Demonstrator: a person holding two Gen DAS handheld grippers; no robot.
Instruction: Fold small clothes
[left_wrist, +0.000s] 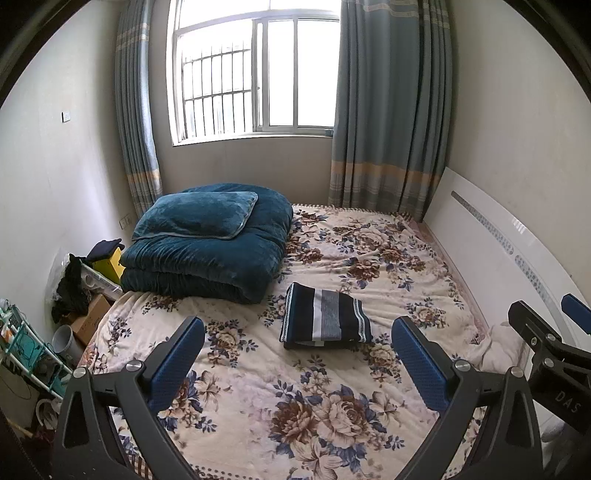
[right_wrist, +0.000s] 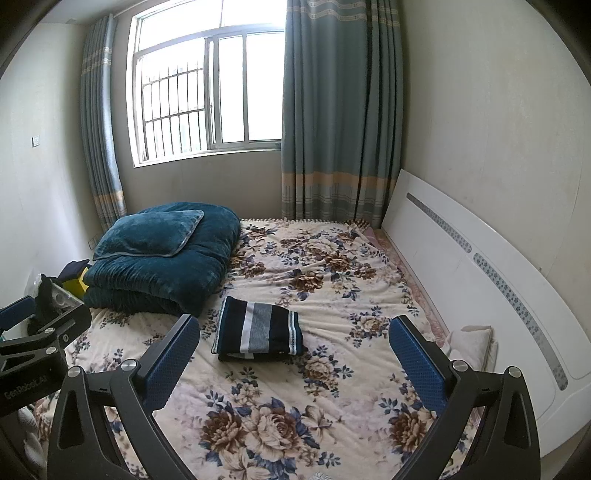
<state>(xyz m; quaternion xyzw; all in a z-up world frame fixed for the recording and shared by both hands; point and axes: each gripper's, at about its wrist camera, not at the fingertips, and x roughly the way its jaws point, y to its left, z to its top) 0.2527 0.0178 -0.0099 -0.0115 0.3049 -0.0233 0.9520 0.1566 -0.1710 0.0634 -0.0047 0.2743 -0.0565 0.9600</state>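
The folded striped garment (left_wrist: 325, 317) lies mid-frame on the floral bedspread (left_wrist: 332, 417); the left gripper (left_wrist: 295, 347) and right gripper (right_wrist: 295, 350) hover, fingers spread, holding nothing.

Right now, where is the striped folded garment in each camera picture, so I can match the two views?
Left wrist view: the striped folded garment lies on the flowered bedspread, just right of centre, between the open fingers of the left gripper.
Right wrist view: the garment lies left of centre, nearer the left finger of the open right gripper.
Shared landmark: the folded blue quilt, behind it to the left.
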